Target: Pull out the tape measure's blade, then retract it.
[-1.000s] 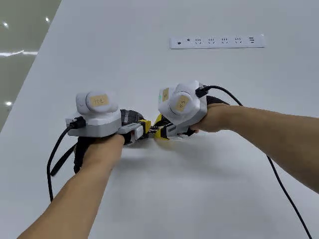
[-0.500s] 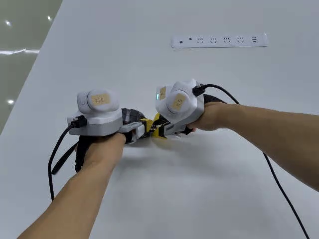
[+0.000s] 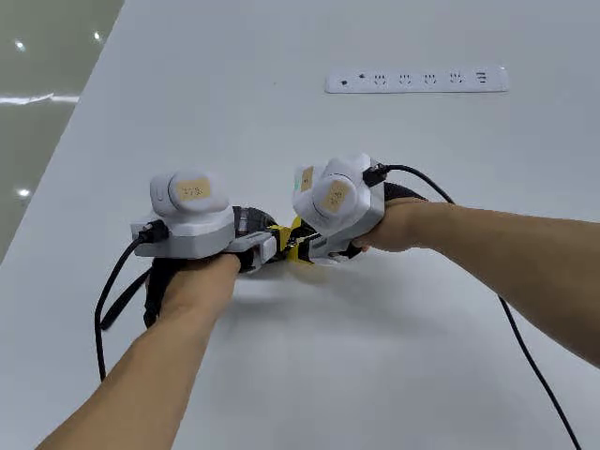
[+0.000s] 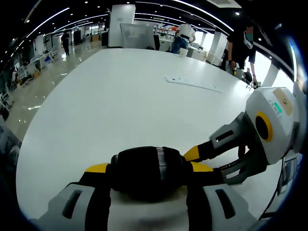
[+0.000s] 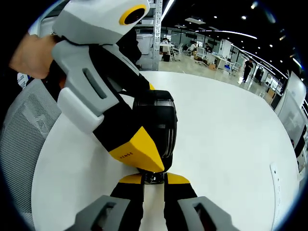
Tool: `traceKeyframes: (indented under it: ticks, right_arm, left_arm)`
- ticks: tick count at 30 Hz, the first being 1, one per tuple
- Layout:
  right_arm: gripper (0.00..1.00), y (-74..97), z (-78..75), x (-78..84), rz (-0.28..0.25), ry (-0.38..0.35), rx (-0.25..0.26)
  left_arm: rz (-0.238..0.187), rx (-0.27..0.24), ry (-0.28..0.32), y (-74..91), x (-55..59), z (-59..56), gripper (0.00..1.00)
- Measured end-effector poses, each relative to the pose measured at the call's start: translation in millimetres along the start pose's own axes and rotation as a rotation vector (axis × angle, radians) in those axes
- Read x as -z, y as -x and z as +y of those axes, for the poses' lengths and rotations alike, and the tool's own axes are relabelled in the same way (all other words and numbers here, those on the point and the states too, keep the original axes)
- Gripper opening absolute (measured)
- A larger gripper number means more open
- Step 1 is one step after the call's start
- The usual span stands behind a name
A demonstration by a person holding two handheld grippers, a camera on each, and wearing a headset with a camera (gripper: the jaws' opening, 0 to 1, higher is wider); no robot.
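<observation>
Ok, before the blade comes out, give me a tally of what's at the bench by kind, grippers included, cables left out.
2 grippers: left gripper, right gripper
1 tape measure
1 power strip
Total: 4

Tape measure (image 4: 149,161): black rounded case with a ribbed grip band.
Position: over the white workbench (image 3: 309,375), case clamped on both flanks by the left gripper (image 4: 149,169).
Blade: almost wholly inside; metal end hook (image 5: 154,177) pinched in the right gripper (image 5: 154,181).
</observation>
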State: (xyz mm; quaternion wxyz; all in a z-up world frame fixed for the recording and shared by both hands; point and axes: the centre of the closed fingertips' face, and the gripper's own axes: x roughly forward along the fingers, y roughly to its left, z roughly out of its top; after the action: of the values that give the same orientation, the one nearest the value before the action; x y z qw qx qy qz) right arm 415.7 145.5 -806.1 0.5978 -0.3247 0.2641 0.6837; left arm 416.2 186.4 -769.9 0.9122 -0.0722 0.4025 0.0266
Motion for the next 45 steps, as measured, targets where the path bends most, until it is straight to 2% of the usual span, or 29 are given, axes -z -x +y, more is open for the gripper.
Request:
traceKeyframes:
  ticks: [12,16,22,28,32,45]
  right_arm:
    - [0.13,2.4,1.1,2.9,0.017,0.004,0.003]
    - [0.15,5.4,3.0,7.0,0.016,-0.017,0.006]
    - [0.20,14.0,5.3,12.3,0.003,-0.054,0.026]
    - [0.25,25.7,7.4,16.2,-0.021,-0.083,0.043]
    - [0.26,32.7,7.4,19.6,-0.033,-0.096,0.056]
    - [0.37,66.5,14.0,36.1,-0.109,-0.161,0.148]
  left_arm:
    - [-0.009,0.003,0.015,0.2,-0.4,0.0,0.61]
    - [-0.008,0.014,0.034,-0.5,0.4,-0.1,0.62]
    - [-0.010,0.022,0.020,0.8,0.7,-0.3,0.62]
    - [-0.005,0.033,-0.035,7.3,4.7,0.1,0.62]
    - [-0.005,0.042,-0.051,11.1,8.2,1.8,0.65]
    - [-0.031,0.111,-0.165,27.9,18.2,-0.9,0.75]
